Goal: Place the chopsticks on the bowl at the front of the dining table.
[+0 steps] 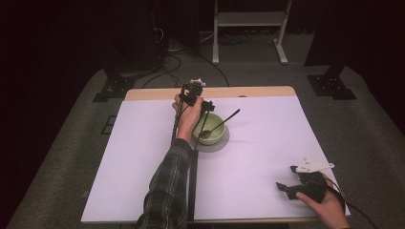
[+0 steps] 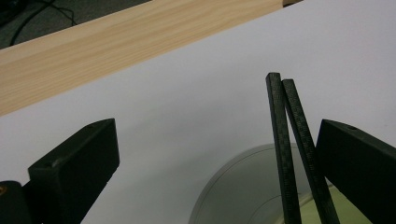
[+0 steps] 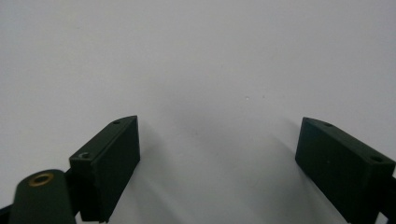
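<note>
Left gripper over a green bowl, right gripper idle at the near edge.

Nearest, the right gripper (image 1: 286, 187) rests in a hand at the table's (image 1: 143, 157) near right corner, jaws wide apart over bare white surface. Farther off, at mid-table, the left gripper (image 1: 203, 106) hovers at the green bowl (image 1: 216, 135) on its grey plate (image 1: 217, 145), jaws apart, a pair of black chopsticks (image 2: 286, 140) just beside one jaw.

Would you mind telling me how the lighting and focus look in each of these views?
High view: white table cover lit, surroundings dark, green bowl fairly sharp. Left gripper view: chopsticks crisp, near jaws soft. Right gripper view: even light, faint shadows beside the open jaws.
</note>
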The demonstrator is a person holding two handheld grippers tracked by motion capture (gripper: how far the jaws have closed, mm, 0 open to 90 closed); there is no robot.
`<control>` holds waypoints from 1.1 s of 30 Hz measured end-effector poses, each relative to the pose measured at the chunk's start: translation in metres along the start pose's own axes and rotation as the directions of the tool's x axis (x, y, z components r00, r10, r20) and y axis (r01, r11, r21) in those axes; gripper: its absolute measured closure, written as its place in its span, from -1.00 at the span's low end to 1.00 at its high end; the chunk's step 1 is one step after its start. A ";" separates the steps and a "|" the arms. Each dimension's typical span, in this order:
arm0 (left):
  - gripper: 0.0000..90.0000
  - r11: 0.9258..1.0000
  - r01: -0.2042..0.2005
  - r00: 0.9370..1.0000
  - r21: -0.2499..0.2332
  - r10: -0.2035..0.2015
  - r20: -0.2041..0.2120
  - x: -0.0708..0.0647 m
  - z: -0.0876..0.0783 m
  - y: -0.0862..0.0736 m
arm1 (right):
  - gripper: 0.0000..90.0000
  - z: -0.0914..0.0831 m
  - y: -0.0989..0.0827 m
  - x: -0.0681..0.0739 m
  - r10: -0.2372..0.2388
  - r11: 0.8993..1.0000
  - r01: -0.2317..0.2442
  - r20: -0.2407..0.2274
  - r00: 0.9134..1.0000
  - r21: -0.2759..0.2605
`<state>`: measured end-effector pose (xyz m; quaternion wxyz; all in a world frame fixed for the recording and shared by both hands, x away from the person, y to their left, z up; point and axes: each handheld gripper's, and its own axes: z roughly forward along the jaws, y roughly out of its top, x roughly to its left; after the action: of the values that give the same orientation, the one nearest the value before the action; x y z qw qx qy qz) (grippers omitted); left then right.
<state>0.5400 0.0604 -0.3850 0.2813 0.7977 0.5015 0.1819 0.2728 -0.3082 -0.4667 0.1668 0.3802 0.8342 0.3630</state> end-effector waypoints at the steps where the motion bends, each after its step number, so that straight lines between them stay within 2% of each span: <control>1: -1.00 1.000 0.005 1.000 -0.003 -0.005 0.007 0.001 0.000 0.000 | -0.73 0.000 0.000 0.000 0.000 1.000 0.000 0.000 1.000 0.000; 4: -1.00 1.000 0.001 1.000 -0.016 -0.001 0.023 0.001 -0.004 -0.002 | -0.73 0.000 0.000 0.000 -0.001 1.000 0.001 0.000 1.000 0.000; 6: -1.00 1.000 0.005 0.999 -0.025 -0.004 0.048 0.002 -0.009 -0.003 | -0.73 0.000 0.000 0.000 -0.001 1.000 0.001 0.000 1.000 0.000; 13: -1.00 0.999 0.016 0.995 -0.049 -0.011 0.098 0.012 -0.039 -0.015 | -0.73 0.000 0.000 0.000 -0.003 1.000 0.003 0.001 1.000 0.000; 24: -1.00 0.997 -0.010 0.995 -0.071 0.017 0.100 0.031 -0.084 -0.048 | -0.73 0.000 0.000 0.000 -0.004 1.000 0.004 0.002 1.000 0.000; 31: -1.00 0.996 -0.038 0.992 -0.082 0.048 0.121 0.032 -0.105 -0.068 | -0.73 0.000 0.000 0.000 -0.003 1.000 0.003 0.002 1.000 0.000; 33: -1.00 0.996 -0.047 0.989 -0.070 0.056 0.135 0.032 -0.108 -0.077 | -0.73 0.000 0.000 0.000 -0.003 1.000 0.003 0.001 1.000 0.000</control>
<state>0.4382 0.1443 -0.3492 0.3369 0.8110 0.4540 0.1507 0.2728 -0.3082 -0.4667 0.1680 0.3789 0.8346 0.3628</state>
